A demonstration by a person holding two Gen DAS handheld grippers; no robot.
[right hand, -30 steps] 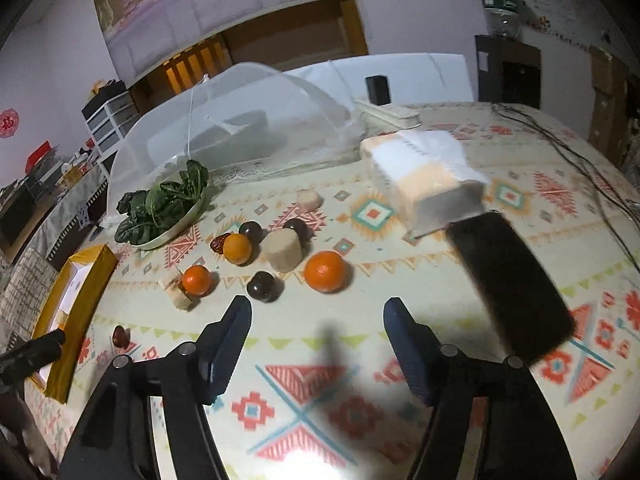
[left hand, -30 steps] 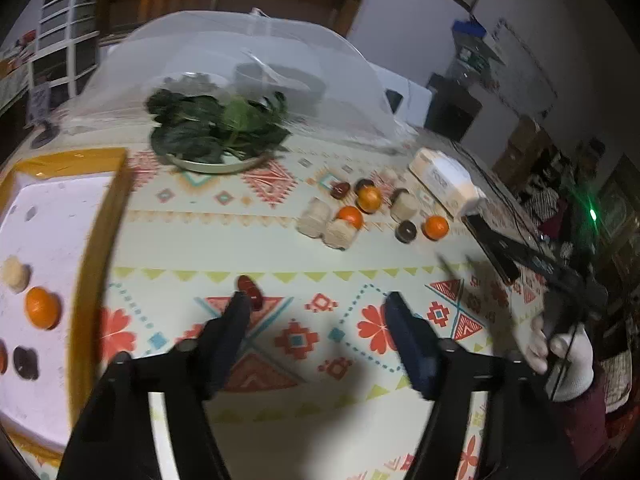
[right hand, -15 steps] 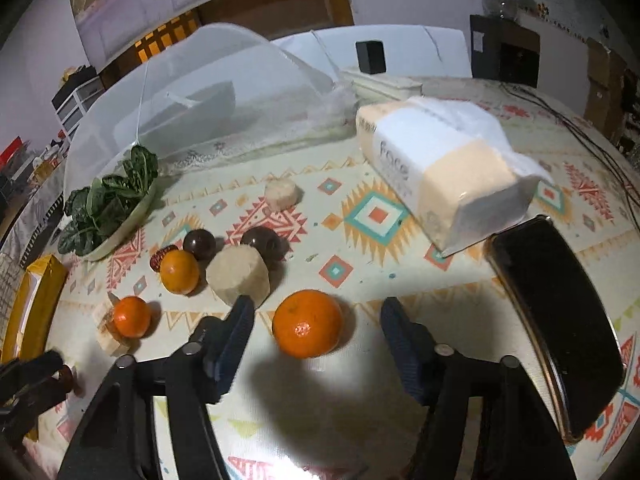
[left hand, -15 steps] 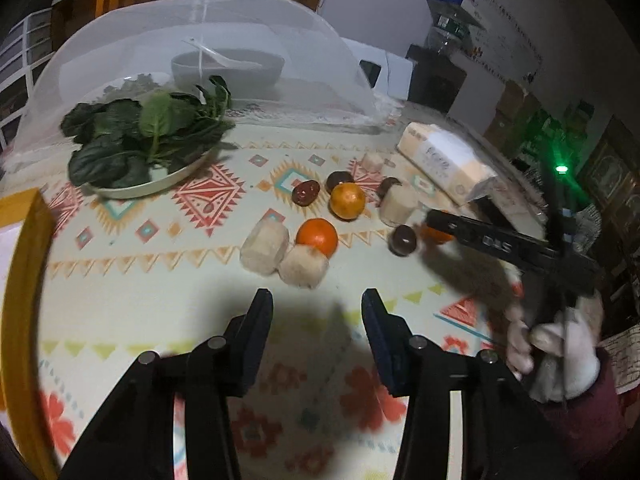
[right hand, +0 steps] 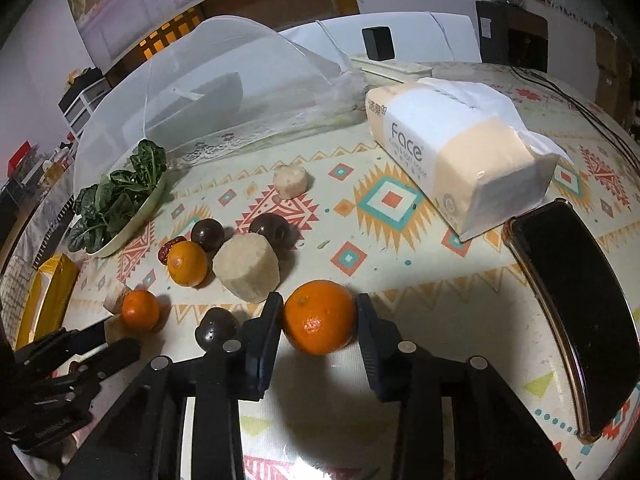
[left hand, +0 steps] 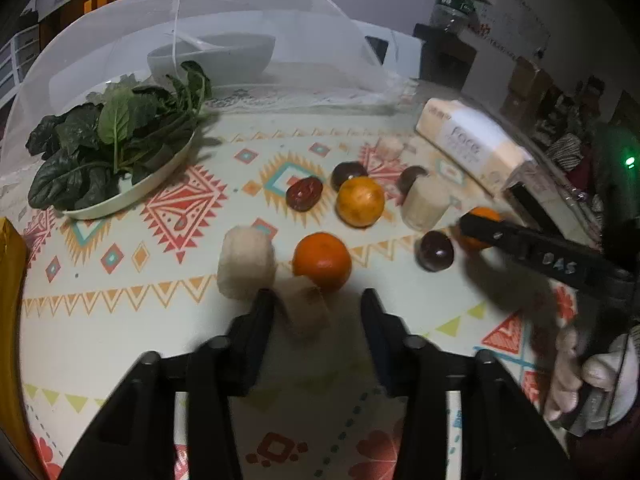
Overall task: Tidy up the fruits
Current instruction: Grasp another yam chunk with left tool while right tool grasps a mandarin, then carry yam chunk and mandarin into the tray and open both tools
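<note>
Both grippers have just been closing: the right gripper point(right hand: 318, 316) now pinches a tangerine point(right hand: 319, 317) at lower centre, the left gripper point(left hand: 318, 312) brackets a pale chunk point(left hand: 304, 310), grip unclear, so pickups look imminent.

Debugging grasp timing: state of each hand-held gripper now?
Left hand-held gripper: jaws just closing around pale beige cylindrical chunk, no firm grip yet.
Right hand-held gripper: closed on round orange tangerine.

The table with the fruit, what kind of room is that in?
Most likely a home dining room or living area: a mesh food cover over a bowl, a plate of greens and a tissue pack share a patterned tablecloth.
</note>
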